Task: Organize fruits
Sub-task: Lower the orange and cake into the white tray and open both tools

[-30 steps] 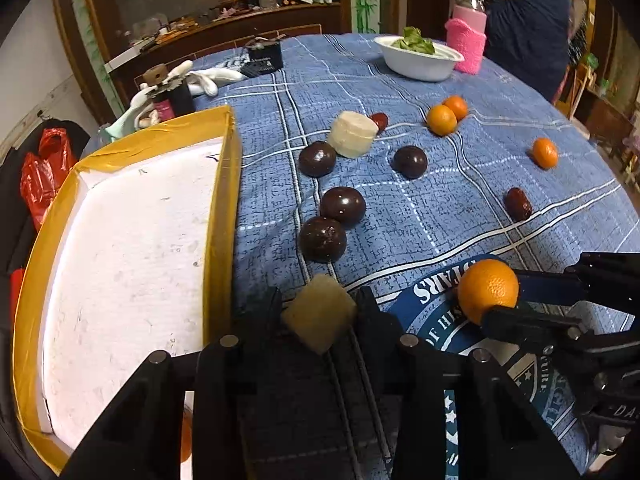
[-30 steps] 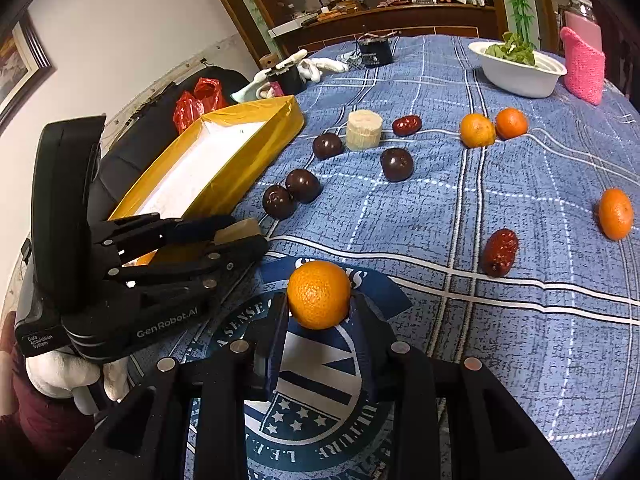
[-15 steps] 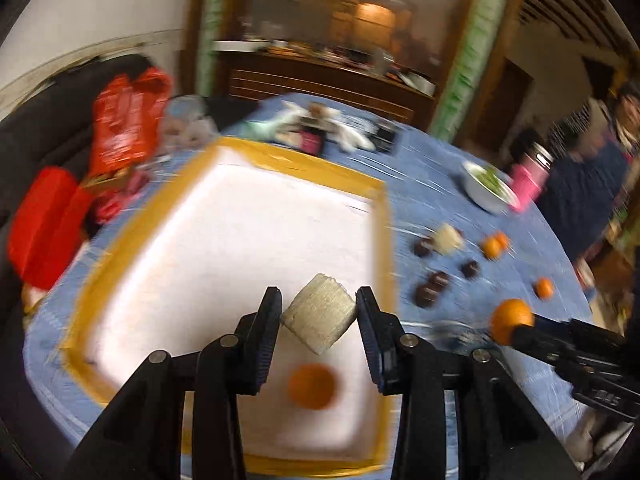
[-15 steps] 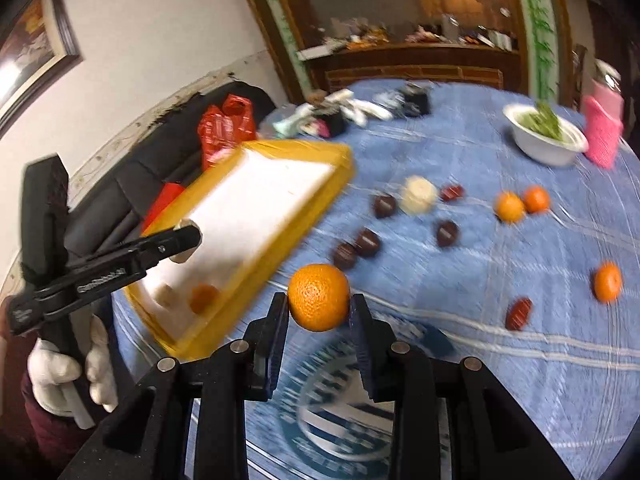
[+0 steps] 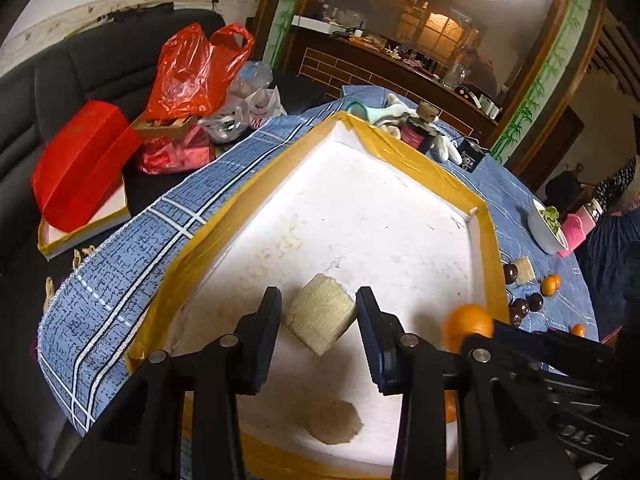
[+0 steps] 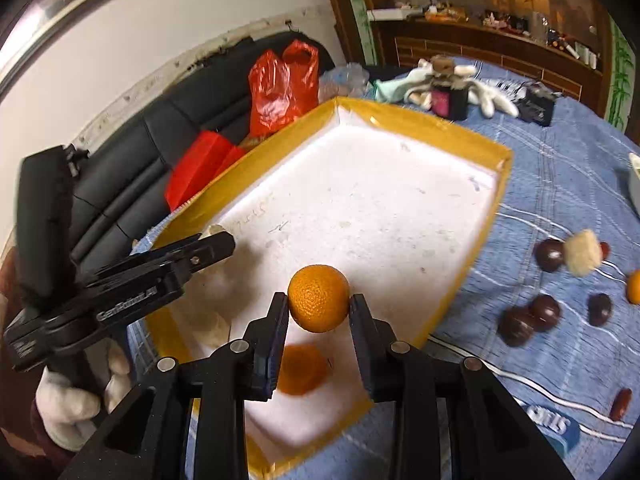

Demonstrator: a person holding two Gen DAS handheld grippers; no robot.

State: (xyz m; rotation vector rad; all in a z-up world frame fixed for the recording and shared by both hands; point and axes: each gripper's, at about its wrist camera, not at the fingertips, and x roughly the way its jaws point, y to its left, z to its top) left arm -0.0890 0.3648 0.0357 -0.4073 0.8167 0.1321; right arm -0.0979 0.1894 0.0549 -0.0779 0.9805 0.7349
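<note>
The left gripper [image 5: 319,318] is pinching a pale, ribbed fruit chunk [image 5: 321,318] between its two fingers and holding it above the white floor of the yellow-rimmed tray [image 5: 420,168]. The right gripper [image 6: 319,310] is clamping a mandarin orange [image 6: 319,298] and hanging over the tray's near end, where another orange [image 6: 298,370] and a second pale chunk [image 5: 332,424] are lying. Dark round fruits [image 6: 528,318] are sitting on the blue tablecloth [image 6: 560,184] beside the tray.
</note>
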